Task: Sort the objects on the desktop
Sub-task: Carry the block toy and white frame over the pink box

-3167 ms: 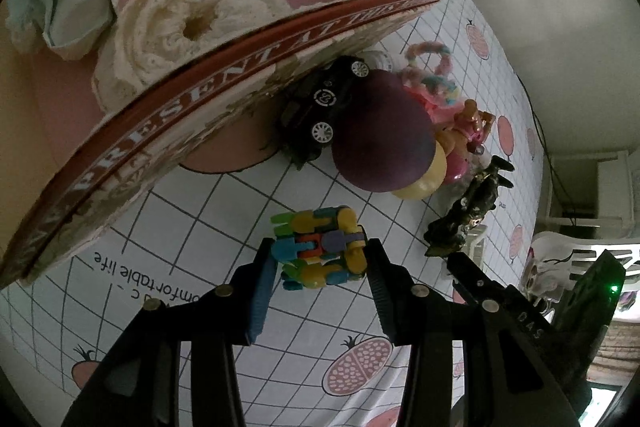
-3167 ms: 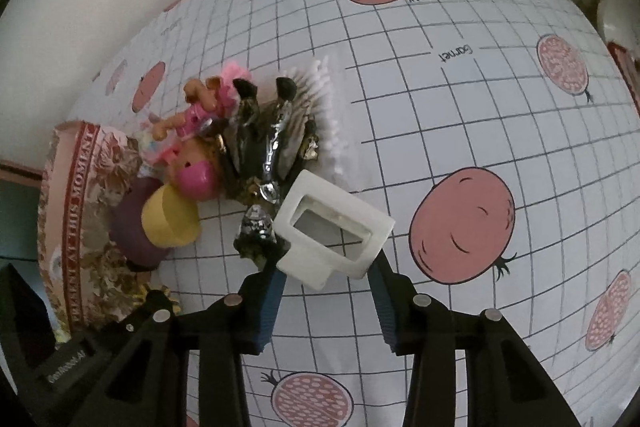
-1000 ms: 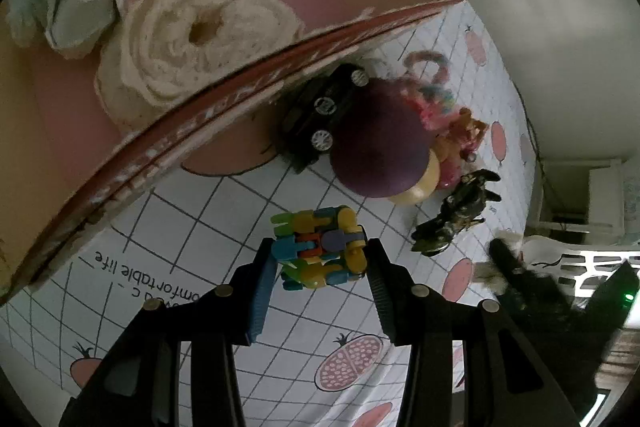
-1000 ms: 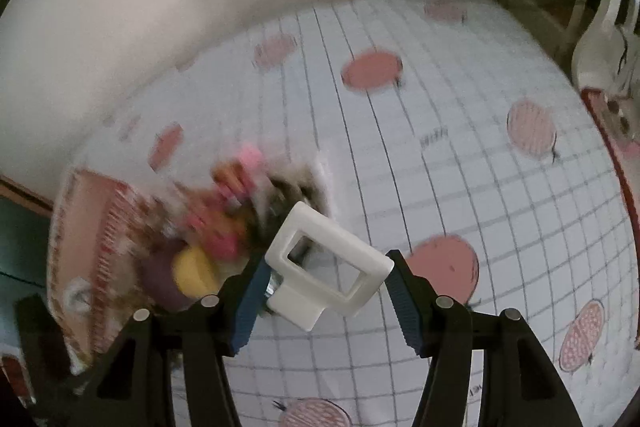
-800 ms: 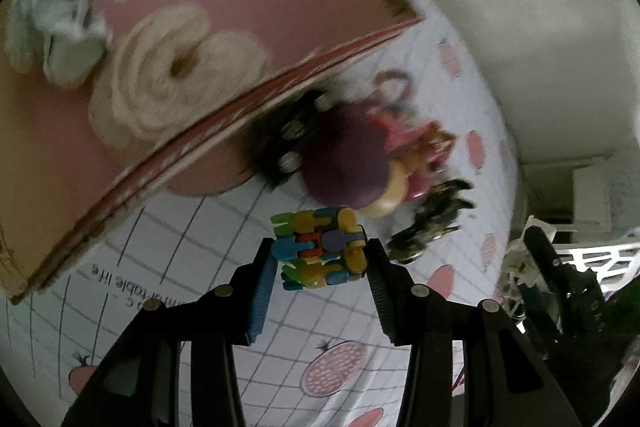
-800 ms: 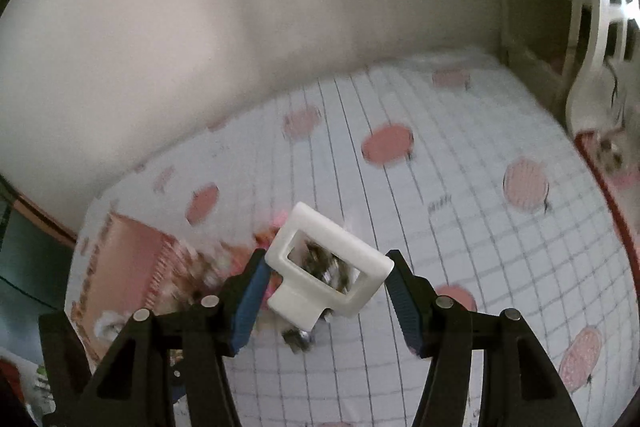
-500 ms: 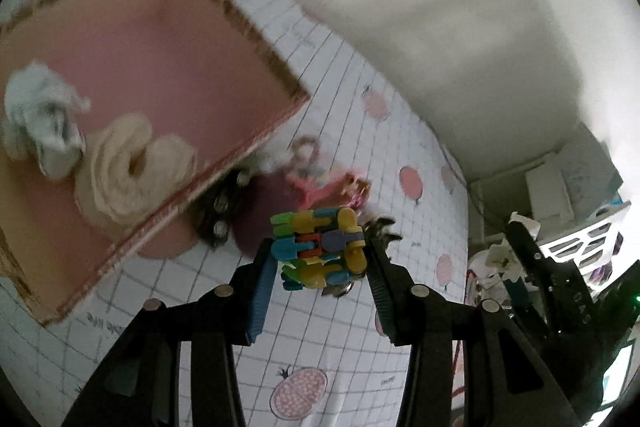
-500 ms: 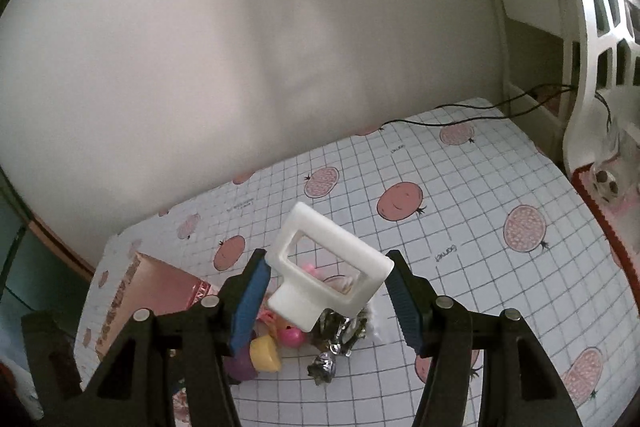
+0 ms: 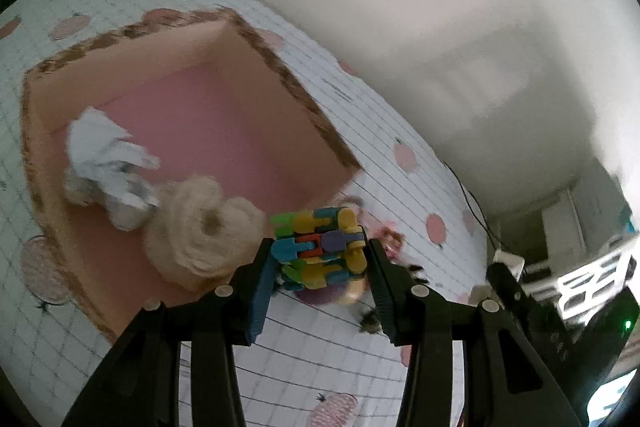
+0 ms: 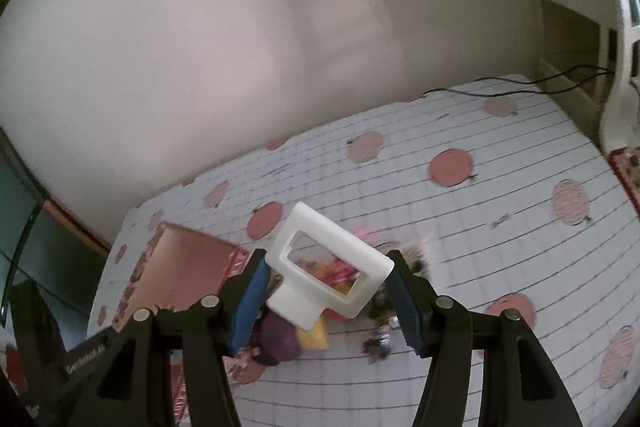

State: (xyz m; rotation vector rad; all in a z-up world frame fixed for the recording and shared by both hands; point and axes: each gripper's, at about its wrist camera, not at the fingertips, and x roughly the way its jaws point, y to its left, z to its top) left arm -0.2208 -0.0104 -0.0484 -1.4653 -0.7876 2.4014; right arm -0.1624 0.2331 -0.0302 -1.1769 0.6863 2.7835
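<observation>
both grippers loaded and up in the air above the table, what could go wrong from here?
1. The white handle piece sits skewed between the right gripper's pads, gripped near its corners; it might twist out.
2. The multicolour block toy in the left gripper looks jointed, so it may flex and slip.
3. The pink box already holds a cream roll and crumpled paper; a drop could land on them.

Multicoloured block toy (image 9: 318,247) aloft, white frame (image 10: 330,273) tilted

1. Box (image 9: 224,131): far half of floor bare; tissue (image 9: 106,163) and cloth roll (image 9: 196,239) crowd the near side.
2. Toy pile (image 10: 320,307) sits just beside the box.
3. Counter (image 10: 500,195) beyond the pile lies open.
</observation>
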